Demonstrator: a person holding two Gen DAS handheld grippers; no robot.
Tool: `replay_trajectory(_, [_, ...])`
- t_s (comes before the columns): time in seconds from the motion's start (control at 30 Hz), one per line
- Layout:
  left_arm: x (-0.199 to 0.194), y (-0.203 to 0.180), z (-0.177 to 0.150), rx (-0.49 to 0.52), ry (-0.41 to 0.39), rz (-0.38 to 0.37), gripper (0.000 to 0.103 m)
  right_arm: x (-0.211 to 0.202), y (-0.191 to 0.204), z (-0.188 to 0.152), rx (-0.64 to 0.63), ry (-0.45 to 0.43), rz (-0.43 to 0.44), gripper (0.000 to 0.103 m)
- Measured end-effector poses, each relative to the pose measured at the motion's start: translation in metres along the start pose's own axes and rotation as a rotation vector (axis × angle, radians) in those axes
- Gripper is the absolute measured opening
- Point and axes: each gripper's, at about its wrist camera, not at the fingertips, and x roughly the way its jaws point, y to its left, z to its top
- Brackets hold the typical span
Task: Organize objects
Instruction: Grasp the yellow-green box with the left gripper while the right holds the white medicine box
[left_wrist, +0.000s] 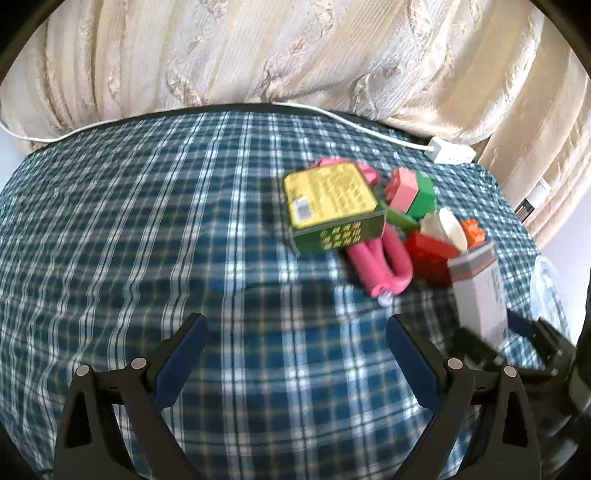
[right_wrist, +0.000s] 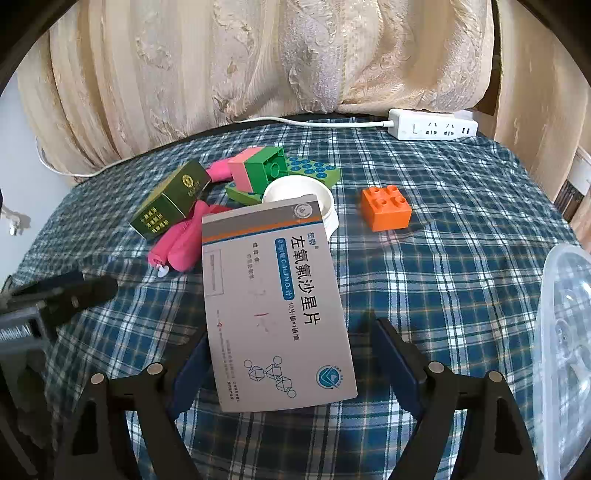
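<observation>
In the right wrist view a white medicine box (right_wrist: 273, 295) lies tilted between the jaws of my right gripper (right_wrist: 288, 332). It covers the left fingertip, and cloth shows between it and the right pad, so the jaws are open. Beyond it sit a white cup (right_wrist: 295, 188), an orange brick (right_wrist: 386, 208), a green-and-gold box (right_wrist: 170, 203), a pink rolled item (right_wrist: 181, 243) and a pink-and-green brick (right_wrist: 258, 166). My left gripper (left_wrist: 295, 328) hangs wide open over bare cloth, short of the green-and-gold box (left_wrist: 332, 203) and a red brick (left_wrist: 428, 254).
A blue plaid cloth (right_wrist: 461, 258) covers the table. A white power strip (right_wrist: 432, 125) with its cord lies at the far edge below cream curtains. A clear plastic container (right_wrist: 565, 350) stands at the right. A green studded plate (right_wrist: 314, 170) lies behind the cup.
</observation>
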Motion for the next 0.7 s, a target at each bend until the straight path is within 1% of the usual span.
replay_trajectory(0.13, [-0.002, -0.005, 0.019, -0.003, -0.037, 0.005, 0.097, 0.002, 0.005, -0.001, -0.03, 0.013, -0.037, 0.087])
replay_trajectory(0.23, [0.0, -0.006, 0.03, -0.014, -0.049, 0.001, 0.097, 0.003, 0.005, -0.001, -0.034, 0.015, -0.041, 0.087])
replay_trajectory(0.5, [0.01, -0.012, 0.057, -0.026, -0.06, -0.026, 0.097, 0.003, 0.007, -0.001, -0.033, 0.014, -0.043, 0.087])
replay_trajectory(0.7, [0.029, -0.013, 0.07, -0.044, -0.035, -0.042, 0.097, 0.003, 0.006, -0.001, -0.03, 0.014, -0.036, 0.088])
